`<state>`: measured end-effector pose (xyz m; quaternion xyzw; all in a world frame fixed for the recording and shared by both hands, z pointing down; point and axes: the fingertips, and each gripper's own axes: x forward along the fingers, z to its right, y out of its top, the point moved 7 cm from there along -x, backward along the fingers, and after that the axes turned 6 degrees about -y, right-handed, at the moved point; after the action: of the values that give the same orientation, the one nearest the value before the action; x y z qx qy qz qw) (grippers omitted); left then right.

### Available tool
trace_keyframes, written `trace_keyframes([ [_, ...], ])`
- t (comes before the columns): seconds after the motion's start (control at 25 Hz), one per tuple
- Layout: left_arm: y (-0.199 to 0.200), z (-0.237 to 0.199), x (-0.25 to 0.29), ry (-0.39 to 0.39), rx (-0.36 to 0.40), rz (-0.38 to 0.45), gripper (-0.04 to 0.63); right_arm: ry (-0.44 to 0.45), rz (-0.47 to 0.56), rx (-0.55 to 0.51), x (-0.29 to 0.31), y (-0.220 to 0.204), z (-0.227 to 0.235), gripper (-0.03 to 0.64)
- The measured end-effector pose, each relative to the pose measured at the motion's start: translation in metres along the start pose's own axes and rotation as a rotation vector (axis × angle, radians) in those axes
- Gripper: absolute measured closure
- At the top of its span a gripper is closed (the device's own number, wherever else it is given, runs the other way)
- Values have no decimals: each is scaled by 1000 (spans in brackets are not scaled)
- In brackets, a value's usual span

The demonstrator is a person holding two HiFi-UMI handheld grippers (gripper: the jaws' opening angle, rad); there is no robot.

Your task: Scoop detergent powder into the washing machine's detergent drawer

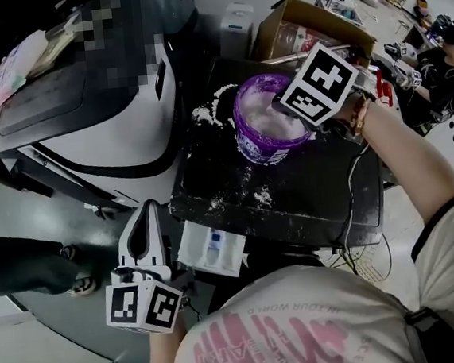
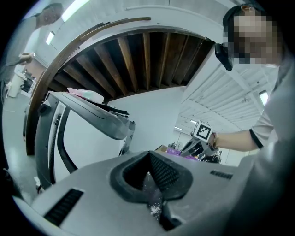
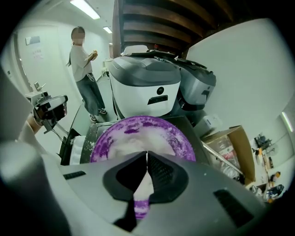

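A purple tub [image 1: 263,125] of white detergent powder [image 3: 138,143] stands on the black top [image 1: 309,201] of a machine. My right gripper [image 1: 278,109] tilts down over the tub, jaws shut [image 3: 146,159]; only powder and the purple wall show behind the pads, and I see no scoop. The white detergent drawer [image 1: 212,250] is pulled out below the black top's front edge. My left gripper [image 1: 146,211] hangs level to the left of the drawer. Its jaws are shut [image 2: 148,174], with powder grains stuck low between them. In the left gripper view the tub [image 2: 177,152] lies far off.
Spilled powder [image 1: 207,111] lies around the tub and near the front [image 1: 260,197]. White washing machines [image 1: 116,107] stand to the left and a cardboard box [image 1: 308,25] behind. A person [image 3: 85,64] stands beyond the machines. A sandalled foot [image 1: 79,285] is on the floor at left.
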<state>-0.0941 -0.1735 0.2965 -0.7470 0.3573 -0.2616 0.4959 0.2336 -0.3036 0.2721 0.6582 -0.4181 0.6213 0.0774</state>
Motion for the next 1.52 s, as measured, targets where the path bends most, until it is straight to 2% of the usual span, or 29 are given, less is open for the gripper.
trace_keyframes([
  [0.2,0,0,-3,4,-2,2,594,69,19,47,1,5,-9,612],
  [0.88,5,2,-15,4,7,18,594,171,80,136,-10,14,-32,612],
  [1.52,3,6,-19,-23,5,20,593,263,126,370,-16,-3,-33,612],
])
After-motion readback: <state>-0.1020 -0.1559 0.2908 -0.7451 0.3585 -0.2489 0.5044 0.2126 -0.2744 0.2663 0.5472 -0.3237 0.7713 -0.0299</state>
